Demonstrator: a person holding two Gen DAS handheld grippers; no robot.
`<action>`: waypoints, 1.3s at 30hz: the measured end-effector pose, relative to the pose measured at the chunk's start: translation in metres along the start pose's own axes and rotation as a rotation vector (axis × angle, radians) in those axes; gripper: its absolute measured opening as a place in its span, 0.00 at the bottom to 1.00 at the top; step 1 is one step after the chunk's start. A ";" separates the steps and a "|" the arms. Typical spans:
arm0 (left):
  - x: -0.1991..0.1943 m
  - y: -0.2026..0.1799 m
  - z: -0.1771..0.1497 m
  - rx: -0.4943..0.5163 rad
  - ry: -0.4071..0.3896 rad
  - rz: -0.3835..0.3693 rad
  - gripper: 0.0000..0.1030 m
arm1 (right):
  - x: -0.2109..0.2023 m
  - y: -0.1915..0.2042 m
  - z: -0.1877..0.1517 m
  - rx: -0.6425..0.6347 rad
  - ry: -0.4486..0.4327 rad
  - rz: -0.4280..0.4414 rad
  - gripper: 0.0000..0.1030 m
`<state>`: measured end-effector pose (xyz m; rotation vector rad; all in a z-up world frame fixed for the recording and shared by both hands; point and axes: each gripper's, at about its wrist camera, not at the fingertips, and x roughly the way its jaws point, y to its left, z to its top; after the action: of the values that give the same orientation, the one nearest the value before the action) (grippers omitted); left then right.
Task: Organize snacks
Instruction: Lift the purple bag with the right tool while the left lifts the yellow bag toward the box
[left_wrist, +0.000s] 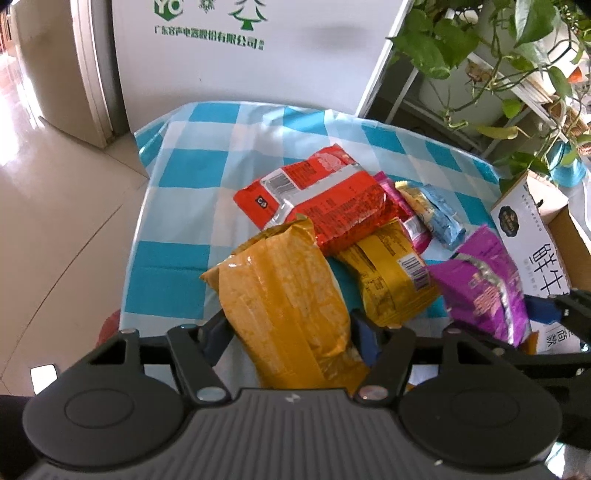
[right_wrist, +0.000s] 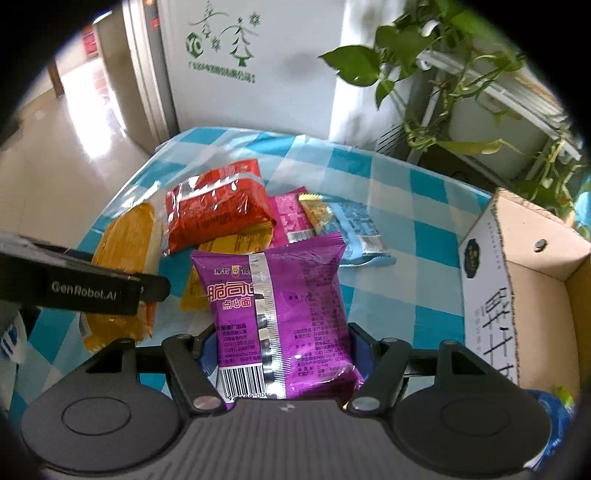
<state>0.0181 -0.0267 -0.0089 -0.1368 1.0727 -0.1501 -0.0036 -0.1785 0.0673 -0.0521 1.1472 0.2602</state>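
Note:
My left gripper (left_wrist: 291, 332) is shut on an orange snack packet (left_wrist: 284, 295), which sticks out forward between its fingers. In the right wrist view one of its fingers (right_wrist: 151, 288) reaches over that orange packet (right_wrist: 125, 240). My right gripper (right_wrist: 282, 343) is shut on a purple snack packet (right_wrist: 273, 295), held by its barcode end above the table. The purple packet (left_wrist: 484, 284) also shows at the right of the left wrist view. A red packet (left_wrist: 325, 199), a yellow packet (left_wrist: 391, 273), a pink one (right_wrist: 291, 218) and a light blue one (left_wrist: 439, 214) lie piled mid-table.
The table wears a blue-and-white checked cloth (left_wrist: 192, 173). An open cardboard box (right_wrist: 517, 280) stands at its right edge. A white appliance (left_wrist: 240, 74) rises behind the table. Potted plants on a rack (left_wrist: 498, 55) fill the far right. Tiled floor (left_wrist: 55, 221) lies to the left.

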 end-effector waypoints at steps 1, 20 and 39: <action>-0.002 0.000 -0.002 0.000 -0.007 0.000 0.64 | -0.003 0.000 0.000 0.008 -0.007 -0.008 0.72; -0.041 -0.003 -0.037 0.008 -0.117 -0.071 0.64 | -0.055 -0.007 -0.049 0.252 -0.123 -0.072 0.72; -0.056 -0.014 -0.037 0.028 -0.181 -0.114 0.64 | -0.088 -0.020 -0.058 0.329 -0.158 -0.087 0.72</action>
<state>-0.0417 -0.0316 0.0247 -0.1825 0.8827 -0.2508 -0.0843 -0.2239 0.1211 0.2053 1.0150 -0.0039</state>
